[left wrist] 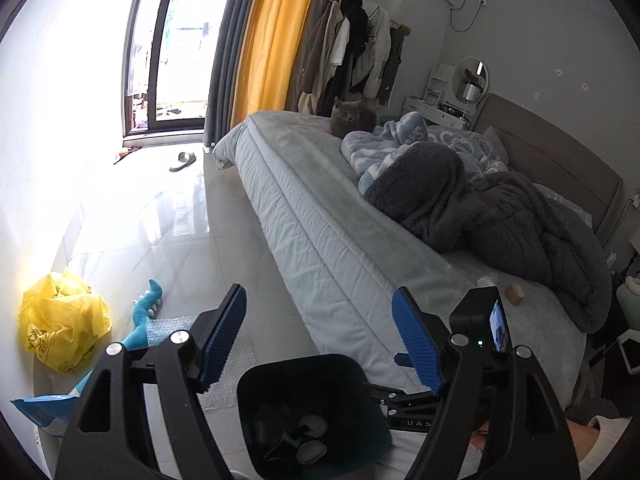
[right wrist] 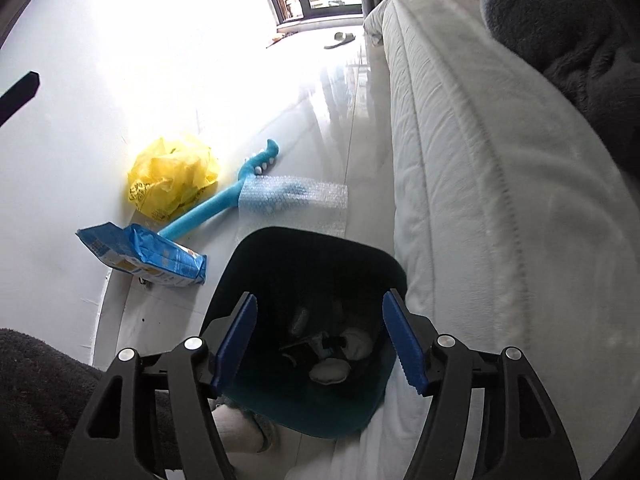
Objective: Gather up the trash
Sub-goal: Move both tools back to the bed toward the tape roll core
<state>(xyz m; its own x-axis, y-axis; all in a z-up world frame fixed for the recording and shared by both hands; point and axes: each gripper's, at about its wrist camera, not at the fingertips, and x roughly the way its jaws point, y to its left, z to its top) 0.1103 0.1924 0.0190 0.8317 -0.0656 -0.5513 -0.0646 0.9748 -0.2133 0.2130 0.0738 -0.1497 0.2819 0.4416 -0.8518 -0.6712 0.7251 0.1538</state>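
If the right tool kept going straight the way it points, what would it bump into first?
Most likely the dark trash bin: the open right tool frames its mouth, so it would probably go in toward the trash inside. Depth is hard to judge here.

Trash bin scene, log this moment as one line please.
left claw: open, empty | right claw: open, above trash bin | bin: holds scraps | floor: yellow bag, bubble wrap, blue packet uncollected

The left hand-held gripper (left wrist: pixel 320 338) holds its jaws spread wide (blue pads facing), nothing between them; the right hand-held gripper (right wrist: pixel 320 340) is likewise spread and empty.
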